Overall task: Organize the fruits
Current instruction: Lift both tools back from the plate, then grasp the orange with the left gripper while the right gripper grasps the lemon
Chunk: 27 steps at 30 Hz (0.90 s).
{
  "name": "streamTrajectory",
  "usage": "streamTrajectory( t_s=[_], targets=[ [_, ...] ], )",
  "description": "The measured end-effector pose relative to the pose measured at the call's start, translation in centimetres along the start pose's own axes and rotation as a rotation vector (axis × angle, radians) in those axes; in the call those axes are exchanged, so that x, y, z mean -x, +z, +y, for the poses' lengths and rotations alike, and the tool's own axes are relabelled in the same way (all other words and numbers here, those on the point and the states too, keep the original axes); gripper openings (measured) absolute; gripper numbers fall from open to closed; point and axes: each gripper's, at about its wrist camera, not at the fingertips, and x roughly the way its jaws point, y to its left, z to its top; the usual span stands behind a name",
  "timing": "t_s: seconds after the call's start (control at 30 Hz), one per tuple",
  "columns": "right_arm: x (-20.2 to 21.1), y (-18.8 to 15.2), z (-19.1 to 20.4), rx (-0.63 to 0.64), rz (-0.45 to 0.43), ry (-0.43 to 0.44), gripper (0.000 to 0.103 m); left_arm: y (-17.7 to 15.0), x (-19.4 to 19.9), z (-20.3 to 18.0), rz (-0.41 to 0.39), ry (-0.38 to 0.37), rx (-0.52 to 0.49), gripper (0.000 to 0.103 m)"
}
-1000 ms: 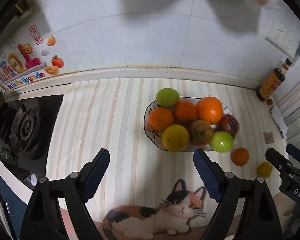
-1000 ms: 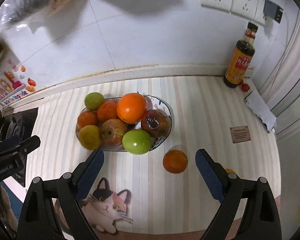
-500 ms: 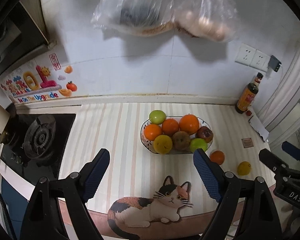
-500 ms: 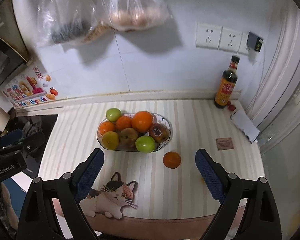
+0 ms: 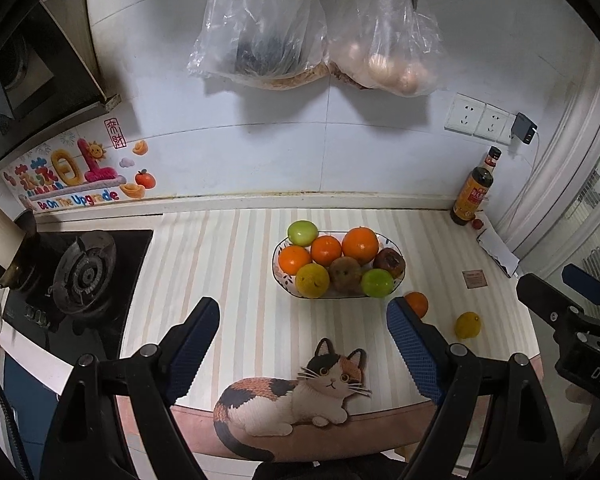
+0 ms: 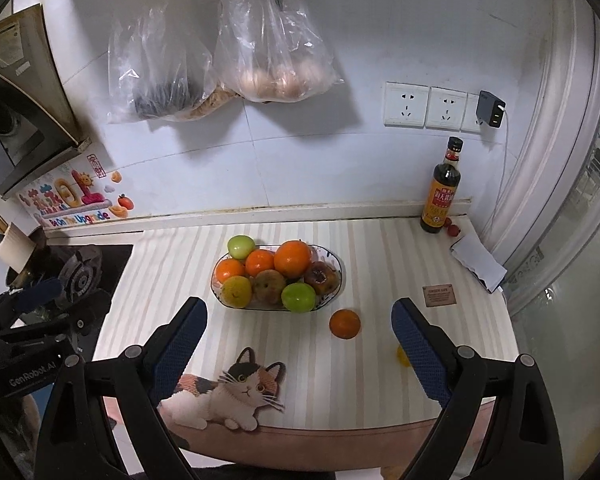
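Observation:
A patterned fruit bowl (image 5: 278,254) (image 6: 337,270) sits mid-counter, piled with oranges, green apples, a yellow fruit and brownish fruits. A loose orange (image 5: 417,303) (image 6: 344,323) lies on the counter right of the bowl. A small lemon (image 5: 467,325) lies further right; in the right wrist view it (image 6: 401,354) is partly hidden behind a finger. My left gripper (image 5: 302,330) is open and empty, held back above the counter's front edge. My right gripper (image 6: 299,330) is open and empty, also back from the counter.
A gas stove (image 5: 80,276) is at the left. A soy sauce bottle (image 6: 440,196) stands at the back right by folded paper (image 6: 478,262). Plastic bags (image 6: 220,52) hang on the wall. A cat sticker (image 5: 296,396) marks the counter's front edge.
Both grippers have pulled back and up from the counter; the bowl and loose fruits look smaller and the hanging bags came into view. Both stay open.

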Motion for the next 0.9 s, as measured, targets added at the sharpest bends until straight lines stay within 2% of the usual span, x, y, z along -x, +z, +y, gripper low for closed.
streamTrajectory(
  t_s=[0.33, 0.53, 0.57, 0.6, 0.73, 0.9],
  targets=[
    [-1.4, 0.0, -0.2, -0.014, 0.027, 0.017, 0.096, -0.3, -0.8, 0.0, 0.017, 0.008, 0.013, 0.086],
    [-3.3, 0.2, -1.9, -0.09, 0.059, 0.085, 0.096, 0.0, -1.5, 0.0, 0.015, -0.005, 0.035, 0.088],
    [-3.7, 0.2, -2.5, -0.107, 0.066, 0.092, 0.096, 0.1, -1.7, 0.0, 0.015, -0.003, 0.034, 0.1],
    [-4.2, 0.3, -3.2, -0.125, 0.076, 0.093, 0.096, 0.2, -2.0, -0.1, 0.011, 0.0, 0.032, 0.103],
    [-6.2, 0.3, -7.1, -0.202, 0.113, 0.058, 0.096, 0.7, -3.6, -0.7, 0.007, 0.018, 0.029, 0.103],
    [-9.4, -0.9, -14.0, -0.301, 0.177, -0.048, 0.096, 1.1, -7.6, -2.8, 0.053, 0.042, -0.017, 0.103]
  ],
)
